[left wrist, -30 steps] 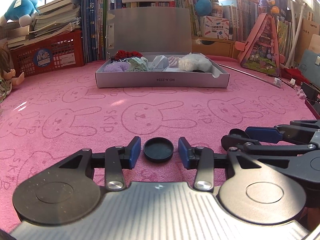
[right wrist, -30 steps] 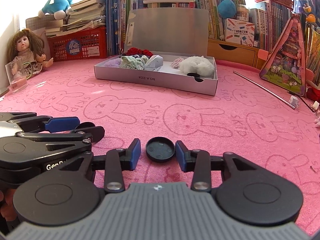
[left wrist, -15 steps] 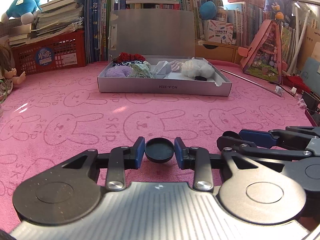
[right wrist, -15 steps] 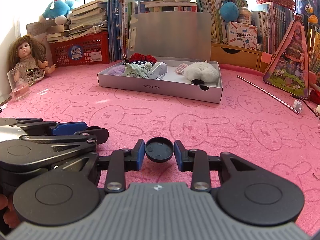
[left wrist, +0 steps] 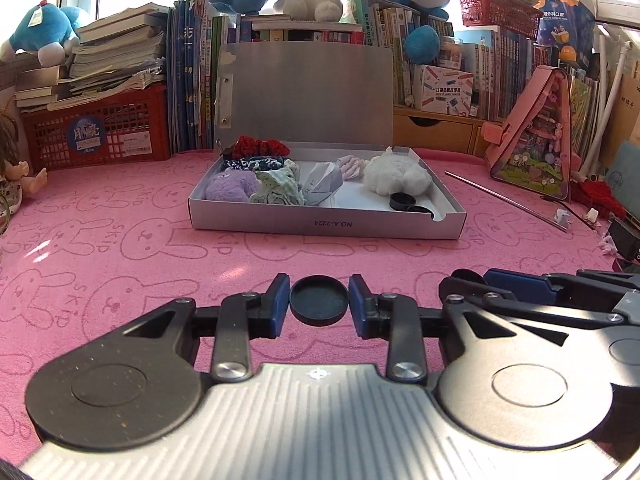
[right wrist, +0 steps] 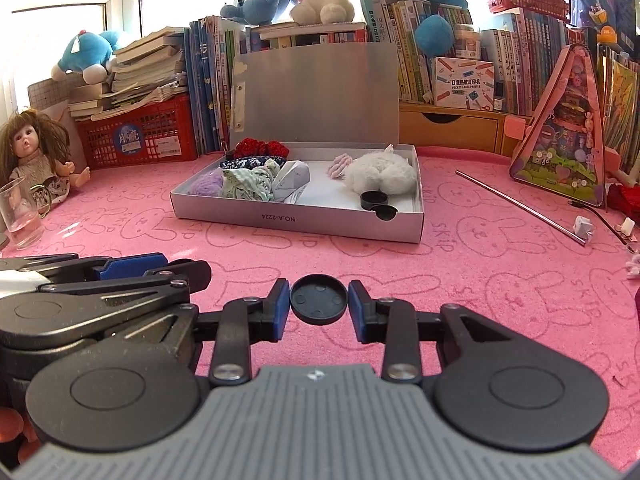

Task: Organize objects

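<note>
- A room crowded with books, plush toys and a red crate is seen behind a bench covered in a pink rabbit-print mat (left wrist: 120, 248).
- Straight ahead of both tools, well apart from them, an open grey box (left wrist: 328, 222) is set on the mat with its lid raised at the far side.
- The box is noted to hold soft items at its left and middle, a white fluffy piece at the right, and two small black round pieces (right wrist: 378, 204) at the near right corner.
- Left tool (left wrist: 319, 304): clenched on a black round cap (left wrist: 319, 300), gripped edge to edge between the blue pads, smooth face up.
- Right tool (right wrist: 319, 304): clenched on a second black cap (right wrist: 319, 298), hollow side up with small studs showing inside.
- The two tools are held side by side, close together; each is seen at the edge of the other's view.
- Both caps appear lifted clear of the mat, though this is only judged from the views.
- Judgement: the coming move is a forward carry to the box, and the near right corner with the matching black pieces is the likely target.
- That corner lies ahead and slightly right, so the right tool is judged marginally nearer.
- The box's long axis runs across the line of approach, so its near wall must be cleared.
</note>
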Demonstrator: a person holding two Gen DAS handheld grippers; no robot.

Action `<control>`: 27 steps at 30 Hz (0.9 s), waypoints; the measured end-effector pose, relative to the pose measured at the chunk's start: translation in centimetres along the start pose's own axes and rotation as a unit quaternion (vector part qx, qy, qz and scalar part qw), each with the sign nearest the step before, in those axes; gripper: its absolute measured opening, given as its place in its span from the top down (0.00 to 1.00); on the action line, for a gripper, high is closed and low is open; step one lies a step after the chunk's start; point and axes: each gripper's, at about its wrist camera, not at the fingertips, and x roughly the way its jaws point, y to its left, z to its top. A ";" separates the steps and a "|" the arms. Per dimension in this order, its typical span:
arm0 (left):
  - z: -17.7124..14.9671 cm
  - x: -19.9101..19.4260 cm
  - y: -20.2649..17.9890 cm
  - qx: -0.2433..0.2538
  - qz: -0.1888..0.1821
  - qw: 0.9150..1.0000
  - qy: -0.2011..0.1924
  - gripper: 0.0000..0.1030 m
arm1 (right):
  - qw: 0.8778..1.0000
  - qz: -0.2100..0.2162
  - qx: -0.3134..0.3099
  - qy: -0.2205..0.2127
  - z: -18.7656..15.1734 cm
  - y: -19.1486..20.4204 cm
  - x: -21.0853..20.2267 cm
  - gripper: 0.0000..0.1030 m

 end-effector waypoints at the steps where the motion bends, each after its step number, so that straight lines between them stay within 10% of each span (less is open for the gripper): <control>1: 0.4 0.1 0.0 0.003 -0.001 1.000 -0.003 0.64 | 1.000 0.000 0.000 -0.002 0.3 -0.1 0.0 0.63; 27: 7.8 4.3 0.5 0.003 -0.004 1.000 -0.030 0.64 | 0.999 0.016 0.008 -0.028 7.2 -1.6 3.9 0.63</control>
